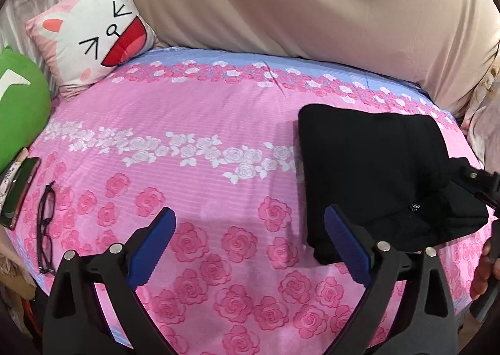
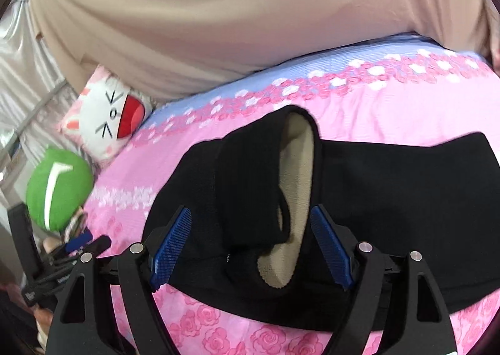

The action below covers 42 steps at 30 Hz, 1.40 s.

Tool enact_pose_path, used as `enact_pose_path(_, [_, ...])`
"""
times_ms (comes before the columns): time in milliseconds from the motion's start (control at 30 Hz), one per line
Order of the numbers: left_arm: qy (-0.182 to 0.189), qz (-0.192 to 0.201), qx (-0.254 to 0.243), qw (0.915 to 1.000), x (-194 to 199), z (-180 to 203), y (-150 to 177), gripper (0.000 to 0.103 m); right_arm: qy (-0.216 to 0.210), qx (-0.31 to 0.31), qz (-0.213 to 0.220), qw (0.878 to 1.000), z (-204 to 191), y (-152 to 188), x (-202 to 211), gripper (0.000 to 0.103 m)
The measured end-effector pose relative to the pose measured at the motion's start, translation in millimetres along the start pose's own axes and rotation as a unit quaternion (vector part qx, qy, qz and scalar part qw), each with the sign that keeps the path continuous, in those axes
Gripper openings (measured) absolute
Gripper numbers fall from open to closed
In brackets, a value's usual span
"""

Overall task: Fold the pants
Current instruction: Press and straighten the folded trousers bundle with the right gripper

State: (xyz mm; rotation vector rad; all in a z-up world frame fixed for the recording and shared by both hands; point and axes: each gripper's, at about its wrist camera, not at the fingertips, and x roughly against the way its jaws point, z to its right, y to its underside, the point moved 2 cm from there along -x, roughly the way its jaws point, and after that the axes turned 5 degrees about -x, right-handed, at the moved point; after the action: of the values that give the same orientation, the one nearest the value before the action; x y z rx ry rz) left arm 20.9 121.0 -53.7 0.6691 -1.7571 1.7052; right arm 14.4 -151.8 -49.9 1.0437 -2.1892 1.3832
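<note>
Soft, limp fleece-lined black pants (image 2: 375, 198) lie bunched between the right gripper (image 2: 250, 248) 's half-spread fingers, pinch the thick hem; left gripper (image 1: 247, 248) spread, empty

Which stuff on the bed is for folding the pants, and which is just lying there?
For the job:
black pants
left gripper, open
right gripper, around the pants

Just lying about:
cat pillow
green plush
glasses
phone

Pants (image 2: 390, 186) black, beige lining. Bedsheet (image 1: 193, 123) pink with rose print, blue band. Cushion (image 1: 90, 39) white-pink cat face, red mouth. Plush (image 1: 18, 105) green. Tongs' pads (image 1: 347, 248) blue.
</note>
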Motion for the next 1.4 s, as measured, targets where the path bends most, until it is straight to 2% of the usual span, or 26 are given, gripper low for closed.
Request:
enact_pose_path(33, [0.005, -0.003, 0.001, 1.0000, -3, 3, 0, 0.094, -0.001, 0.007, -0.008, 1.000, -1, 0, -6, 0.022])
enact_pose_path(67, [0.008, -0.005, 0.001, 1.0000, -4, 4, 0, 0.094, -0.002, 0.011, -0.032, 0.999, -4, 0, -16, 0.005])
enact_pose_path(133, [0.011, -0.002, -0.003, 0.9999, -2, 6, -1, 0.094, -0.046, 0.005, -0.036, 0.998, -13, -3, -7, 0.005])
enact_pose_path(200, [0.011, 0.005, -0.005, 0.9999, 3, 5, -1, 0.094, -0.099, 0.030, -0.012, 0.995, -42, -12, 33, 0.005])
enact_pose_path(267, [0.011, 0.004, -0.004, 0.9999, 3, 2, -1, 0.094, -0.115, 0.046, -0.001, 0.992, -52, -15, 56, 0.005])
enact_pose_path(333, [0.016, -0.001, 0.002, 0.9999, 0, 0, 0, 0.094, -0.065, 0.057, -0.009, 0.996, -42, -9, 53, 0.005])
enact_pose_path(367, [0.019, -0.004, 0.006, 0.9998, -2, -1, 1, 0.094, -0.001, 0.065, -0.043, 0.997, -21, 3, 29, 0.010])
enact_pose_path(433, [0.030, -0.013, 0.011, 0.9994, -7, 2, 2, 0.094, 0.054, 0.034, -0.101, 0.993, 19, 23, -12, 0.024])
enact_pose_path(467, [0.034, -0.018, 0.011, 0.9992, -8, 4, 3, 0.094, 0.024, -0.008, -0.080, 0.996, 31, 26, -8, 0.028])
enact_pose_path(500, [0.036, -0.020, 0.007, 0.9991, -9, 6, 3, 0.094, 0.012, -0.032, -0.072, 0.997, 34, 27, -1, 0.046])
enact_pose_path(533, [0.034, -0.019, 0.000, 0.9992, -7, 9, 3, 0.094, 0.010, -0.044, -0.067, 0.997, 34, 25, 6, 0.057])
enact_pose_path(567, [0.033, -0.016, -0.005, 0.9993, -6, 11, 3, 0.094, 0.016, -0.041, -0.042, 0.998, 30, 21, 18, 0.074])
enact_pose_path(600, [0.035, -0.014, -0.009, 0.9993, -5, 13, 3, 0.094, 0.017, -0.033, -0.018, 0.999, 26, 19, 27, 0.080])
enact_pose_path(667, [0.037, -0.012, -0.012, 0.9992, -4, 17, 2, 0.094, 0.019, -0.020, -0.019, 0.999, 23, 15, 24, 0.080])
enact_pose_path(733, [0.040, -0.011, -0.012, 0.9991, -4, 20, 0, 0.094, 0.008, -0.037, -0.049, 0.998, 30, 15, 1, 0.080])
enact_pose_path(767, [0.040, -0.010, -0.013, 0.9991, -3, 22, 0, 0.094, -0.004, -0.046, -0.063, 0.997, 31, 14, -8, 0.074])
enact_pose_path(800, [0.039, -0.009, -0.015, 0.9991, -1, 23, 0, 0.094, -0.021, -0.053, -0.076, 0.995, 30, 13, -18, 0.058])
enact_pose_path(833, [0.038, -0.007, -0.018, 0.9991, 2, 25, 0, 0.094, -0.026, -0.053, -0.079, 0.995, 27, 15, -27, 0.049])
enact_pose_path(900, [0.034, -0.005, -0.024, 0.9991, 5, 27, -2, 0.094, -0.005, -0.024, -0.067, 0.997, 17, 13, -35, 0.022])
enact_pose_path(933, [0.029, -0.004, -0.026, 0.9992, 8, 28, -3, 0.094, -0.009, -0.020, -0.064, 0.998, 13, 11, -32, 0.017])
enact_pose_path(1000, [0.027, 0.000, -0.027, 0.9993, 12, 28, -6, 0.094, -0.038, -0.010, -0.043, 0.998, 0, -5, -10, 0.015])
enact_pose_path(1067, [0.025, 0.010, -0.027, 0.9993, 20, 28, -9, 0.094, -0.050, 0.011, 0.007, 0.999, -6, -24, 35, 0.015])
enact_pose_path(1133, [0.026, 0.016, -0.027, 0.9992, 23, 30, -12, 0.095, -0.036, 0.033, 0.057, 0.997, -7, -37, 76, 0.015])
enact_pose_path(1233, [0.034, 0.009, -0.034, 0.9988, 18, 37, -12, 0.095, 0.029, 0.045, 0.105, 0.993, 19, -43, 121, 0.016])
enact_pose_path(1300, [0.039, 0.002, -0.038, 0.9985, 12, 45, -10, 0.095, 0.098, 0.013, 0.086, 0.991, 68, -33, 117, 0.017])
enact_pose_path(1400, [0.061, -0.012, -0.045, 0.9971, 1, 64, -9, 0.095, 0.147, -0.052, 0.014, 0.988, 137, -7, 75, 0.022])
